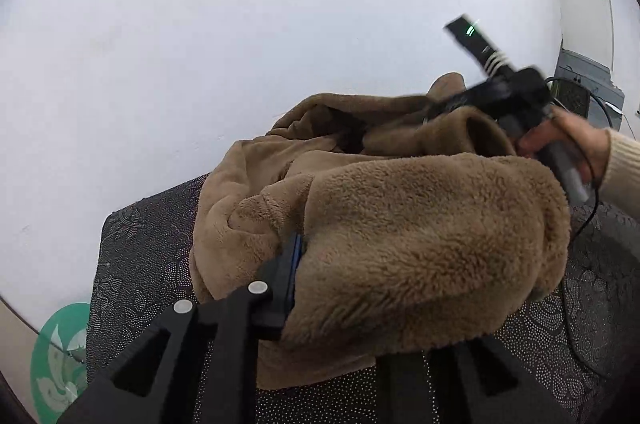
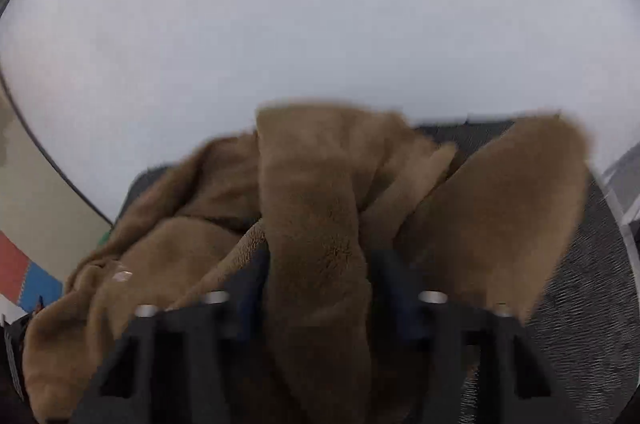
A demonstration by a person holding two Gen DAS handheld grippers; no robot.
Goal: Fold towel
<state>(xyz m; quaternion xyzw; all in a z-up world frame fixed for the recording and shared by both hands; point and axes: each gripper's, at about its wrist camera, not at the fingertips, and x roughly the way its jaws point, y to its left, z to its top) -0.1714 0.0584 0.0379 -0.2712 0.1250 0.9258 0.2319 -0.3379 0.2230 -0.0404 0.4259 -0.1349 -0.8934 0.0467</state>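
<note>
Where tools grip: bunched towel (image 1: 420,244).

Fluffy brown towel (image 1: 420,224) lies crumpled, bunched in loose folds.

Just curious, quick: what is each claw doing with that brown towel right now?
Left claw: shut on the towel.
Right claw: closed around a fold of the towel.

no words or numbers can be read. the only sign is a green round emblem (image 1: 60,356) with a white five-petalled flower, low at the near left in the left wrist view, on the floor beside the table.
</note>
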